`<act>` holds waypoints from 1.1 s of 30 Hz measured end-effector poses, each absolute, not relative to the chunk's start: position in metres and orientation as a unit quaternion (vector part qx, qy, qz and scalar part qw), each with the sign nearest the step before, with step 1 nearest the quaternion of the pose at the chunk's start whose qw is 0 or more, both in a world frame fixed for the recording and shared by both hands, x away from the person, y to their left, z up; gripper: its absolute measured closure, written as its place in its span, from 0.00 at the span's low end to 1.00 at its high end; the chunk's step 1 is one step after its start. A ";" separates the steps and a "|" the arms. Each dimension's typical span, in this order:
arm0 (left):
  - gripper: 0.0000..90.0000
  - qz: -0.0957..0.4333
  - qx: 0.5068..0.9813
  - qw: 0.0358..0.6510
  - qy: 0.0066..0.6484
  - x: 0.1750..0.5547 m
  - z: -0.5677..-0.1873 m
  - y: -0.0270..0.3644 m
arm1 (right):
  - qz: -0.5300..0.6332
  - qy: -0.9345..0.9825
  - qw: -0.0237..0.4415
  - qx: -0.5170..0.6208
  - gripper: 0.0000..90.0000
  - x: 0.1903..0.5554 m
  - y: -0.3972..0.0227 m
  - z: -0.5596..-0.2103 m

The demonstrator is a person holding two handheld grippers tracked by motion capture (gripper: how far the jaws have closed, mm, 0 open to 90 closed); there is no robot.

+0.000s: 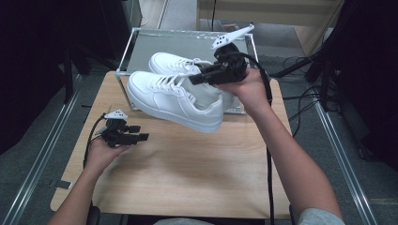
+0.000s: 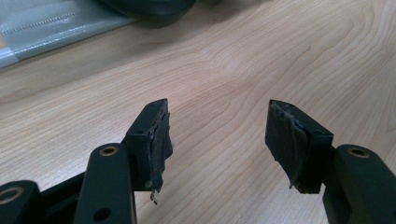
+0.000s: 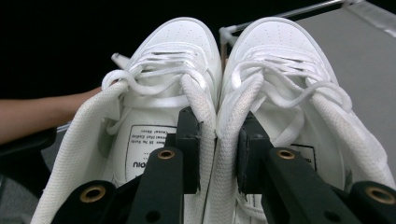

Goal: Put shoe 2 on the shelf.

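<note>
The left gripper [image 1: 141, 137] rests low over the bench [image 1: 187, 173], its jaws spread with nothing but bare wood between them, idle for now. To its right and higher up, the right gripper [image 3: 217, 149] pinches the two inner collars of the pair of white sneakers [image 1: 176, 96] together, one jaw inside each shoe, toes pointing away from it. The pair hangs in the air, clear of the bench, just in front of the metal-framed rack [image 1: 136, 35]. Pick-up looks done; the setting down, on rack or bench, remains.
</note>
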State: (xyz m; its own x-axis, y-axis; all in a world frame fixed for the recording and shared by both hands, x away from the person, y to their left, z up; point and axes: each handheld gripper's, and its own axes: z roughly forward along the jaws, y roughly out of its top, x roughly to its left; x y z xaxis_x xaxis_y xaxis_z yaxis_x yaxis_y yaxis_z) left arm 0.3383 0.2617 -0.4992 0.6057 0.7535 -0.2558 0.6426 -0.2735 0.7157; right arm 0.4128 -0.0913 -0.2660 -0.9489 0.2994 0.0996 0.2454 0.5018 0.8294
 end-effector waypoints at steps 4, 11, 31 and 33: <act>0.45 0.064 0.800 0.407 0.437 0.338 -0.500 0.261 | 0.472 0.862 0.041 0.182 0.85 0.421 -0.087 -0.255; 0.45 0.064 0.801 0.406 0.435 0.338 -0.501 0.259 | 0.465 0.850 0.078 0.234 0.84 0.443 -0.079 -0.245; 0.45 0.059 0.801 0.412 0.431 0.339 -0.501 0.261 | 0.422 0.782 0.162 0.428 0.84 0.520 -0.042 -0.229; 0.45 0.059 0.799 0.415 0.430 0.339 -0.500 0.261 | 0.416 0.770 0.182 0.449 0.84 0.527 -0.037 -0.229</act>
